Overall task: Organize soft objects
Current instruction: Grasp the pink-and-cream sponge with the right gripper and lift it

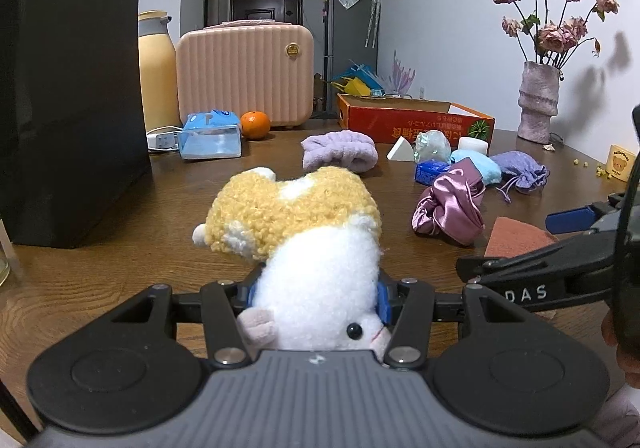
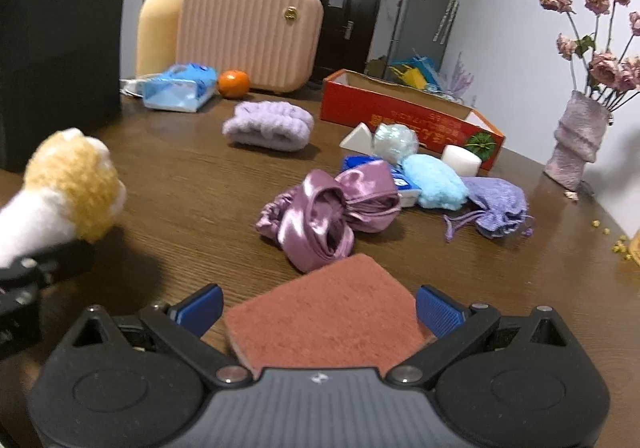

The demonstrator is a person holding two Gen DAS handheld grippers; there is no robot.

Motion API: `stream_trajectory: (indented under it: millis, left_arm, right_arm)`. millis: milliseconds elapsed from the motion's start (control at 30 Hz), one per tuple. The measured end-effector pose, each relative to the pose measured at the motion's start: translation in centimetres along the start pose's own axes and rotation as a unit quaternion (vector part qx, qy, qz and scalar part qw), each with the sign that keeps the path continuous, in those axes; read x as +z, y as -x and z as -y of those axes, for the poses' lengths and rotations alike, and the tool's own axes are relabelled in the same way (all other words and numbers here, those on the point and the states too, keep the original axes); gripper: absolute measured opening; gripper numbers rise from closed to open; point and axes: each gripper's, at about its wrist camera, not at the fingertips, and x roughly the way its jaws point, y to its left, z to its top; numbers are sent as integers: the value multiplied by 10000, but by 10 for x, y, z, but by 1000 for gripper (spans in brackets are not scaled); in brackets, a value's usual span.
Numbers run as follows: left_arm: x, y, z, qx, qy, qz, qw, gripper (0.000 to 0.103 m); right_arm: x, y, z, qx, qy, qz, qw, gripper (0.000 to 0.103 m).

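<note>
My left gripper (image 1: 316, 298) is shut on a yellow and white plush toy (image 1: 304, 232), which also shows at the left of the right wrist view (image 2: 68, 184). My right gripper (image 2: 320, 308) is open around a reddish brown sponge (image 2: 328, 312) lying on the wooden table (image 2: 180, 188); its pads stand beside the sponge with a gap. The sponge (image 1: 516, 236) and right gripper (image 1: 560, 240) show at the right of the left wrist view. Ahead lie a pink satin pouch (image 2: 332, 216), a lilac headband (image 2: 268, 126), a light blue puff (image 2: 434, 180) and a purple drawstring bag (image 2: 496, 206).
A red cardboard box (image 2: 400, 112) stands at the back right, a pink case (image 2: 248, 32), an orange (image 2: 233, 83), a blue tissue pack (image 2: 178, 86) and a yellow flask (image 2: 158, 24) at the back. A black paper bag (image 1: 68, 96) stands left. A vase of dried roses (image 2: 576, 140) stands right.
</note>
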Motion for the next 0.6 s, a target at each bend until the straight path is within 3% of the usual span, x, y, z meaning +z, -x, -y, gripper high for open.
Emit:
stream_trajectory:
  millis: [600]
  left_arm:
    - [-1,2,11,-148,-40,-13,9999,52]
  right_arm:
    - [-31,7,53,-63,-587,-212,9980,103]
